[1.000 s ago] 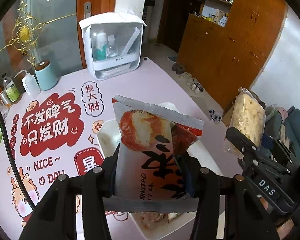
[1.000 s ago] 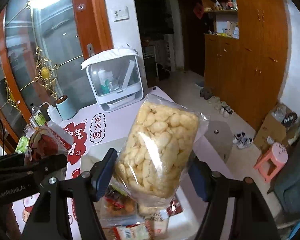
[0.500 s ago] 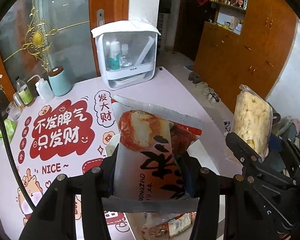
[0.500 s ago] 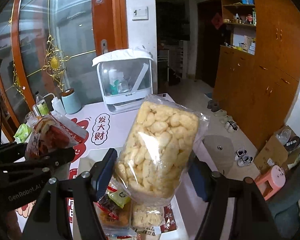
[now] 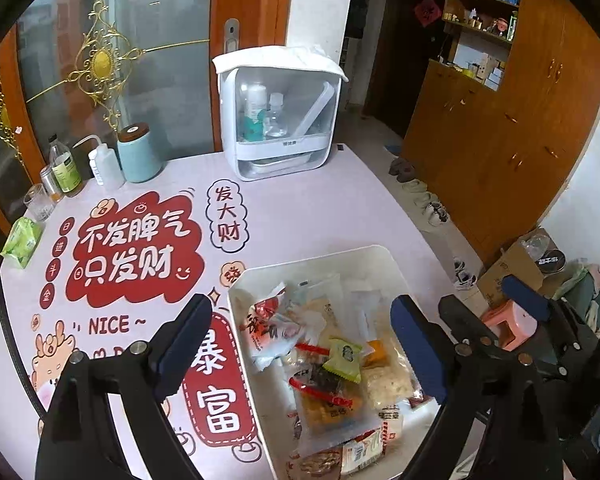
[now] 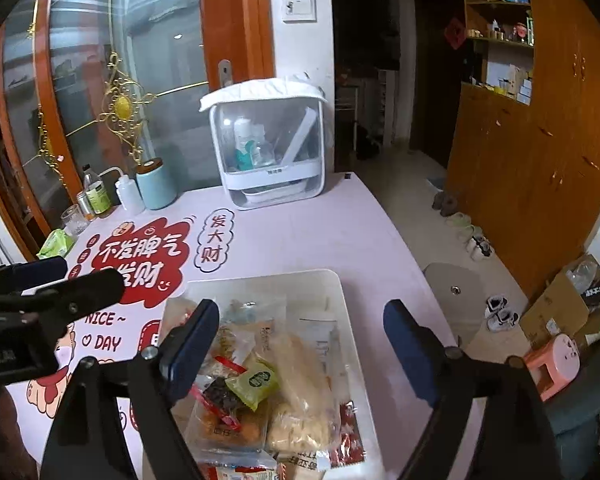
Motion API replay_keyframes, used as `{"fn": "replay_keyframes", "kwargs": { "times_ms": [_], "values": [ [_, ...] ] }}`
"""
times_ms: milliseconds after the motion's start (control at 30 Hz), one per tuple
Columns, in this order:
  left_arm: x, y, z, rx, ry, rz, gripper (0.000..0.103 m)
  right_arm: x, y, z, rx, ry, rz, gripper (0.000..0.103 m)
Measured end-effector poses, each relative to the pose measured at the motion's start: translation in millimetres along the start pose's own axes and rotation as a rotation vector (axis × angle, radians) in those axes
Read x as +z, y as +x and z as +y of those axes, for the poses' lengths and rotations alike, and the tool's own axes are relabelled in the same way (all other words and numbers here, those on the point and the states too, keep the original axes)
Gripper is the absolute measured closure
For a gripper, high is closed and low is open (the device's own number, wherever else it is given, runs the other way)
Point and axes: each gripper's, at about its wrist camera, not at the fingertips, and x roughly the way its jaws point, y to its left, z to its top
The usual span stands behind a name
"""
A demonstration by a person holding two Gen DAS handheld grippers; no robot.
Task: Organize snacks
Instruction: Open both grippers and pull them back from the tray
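Note:
A white tray (image 5: pixel 312 254) holding several snack packets sits near the table's right edge. My left gripper (image 5: pixel 302 312) hovers over it with its jaws opening and nothing pressed between the pads. The red-and-white packet (image 5: pixel 270 328) lies loose in the tray below. My right gripper (image 6: pixel 302 306) is also opening above the tray (image 6: pixel 336 280). The clear bag of puffed snacks (image 6: pixel 300 376) lies flat on the pile under it. Each gripper shows in the other's view: the right gripper (image 5: pixel 488 300) at the right edge, the left gripper (image 6: pixel 68 276) at the left.
A white clear-fronted storage box (image 5: pixel 280 120) stands at the back of the pink printed table mat (image 5: pixel 140 248). A teal canister (image 5: pixel 138 154), bottles, a glass and a green packet (image 5: pixel 22 240) line the back left. Beyond the right edge are floor, shoes, a pink stool (image 6: pixel 556 360) and wooden cabinets.
Both grippers have opened. The red-and-white packet left the left jaws and the puffed snack bag left the right jaws; both now lie in the tray.

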Motion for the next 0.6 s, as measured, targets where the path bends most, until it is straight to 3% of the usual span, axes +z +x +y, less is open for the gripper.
{"fn": "replay_keyframes", "kwargs": {
  "times_ms": [600],
  "values": [
    [-23.9,-60.1,14.8,0.087,0.016,-0.058,0.013,-8.1,-32.2,14.8,0.05,0.041,-0.035,0.017]
  ]
}}
